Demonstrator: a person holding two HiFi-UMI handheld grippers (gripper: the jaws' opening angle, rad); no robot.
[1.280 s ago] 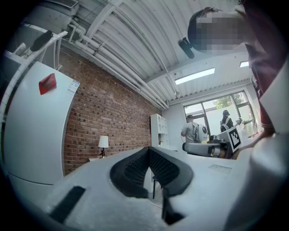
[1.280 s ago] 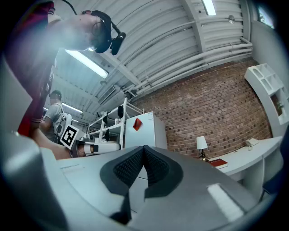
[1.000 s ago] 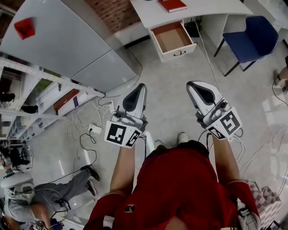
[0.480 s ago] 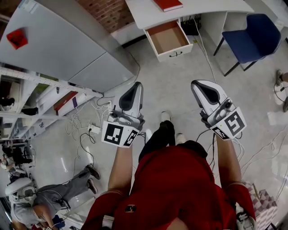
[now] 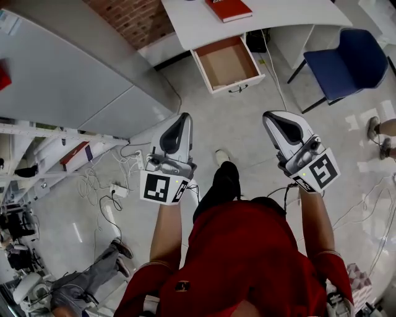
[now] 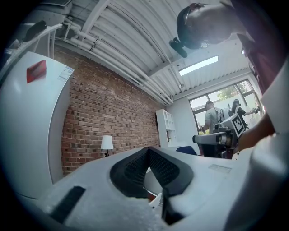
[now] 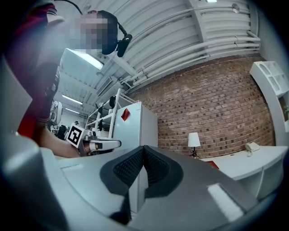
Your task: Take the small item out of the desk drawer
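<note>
The white desk point(image 5: 272, 15) stands at the top of the head view, and its drawer point(image 5: 228, 62) is pulled open. The drawer's brown inside shows nothing that I can make out; no small item is visible. My left gripper point(image 5: 180, 119) and right gripper point(image 5: 273, 117) are held side by side above the floor, well short of the drawer and pointing toward it. In the left gripper view the black pads point(image 6: 158, 164) meet with nothing between them. In the right gripper view the pads point(image 7: 153, 167) are also pressed together and empty.
A red book point(image 5: 229, 8) lies on the desk and a blue chair point(image 5: 362, 52) stands at its right. A grey cabinet point(image 5: 74, 80) and shelves flank the left, with cables point(image 5: 105, 182) on the floor. One person sits at lower left point(image 5: 93, 282); another's feet point(image 5: 378, 131) show at right.
I have stepped toward the desk: the drawer and desk have come lower and nearer in the head view, and one leg has swung forward. Both grippers stay shut and empty.
</note>
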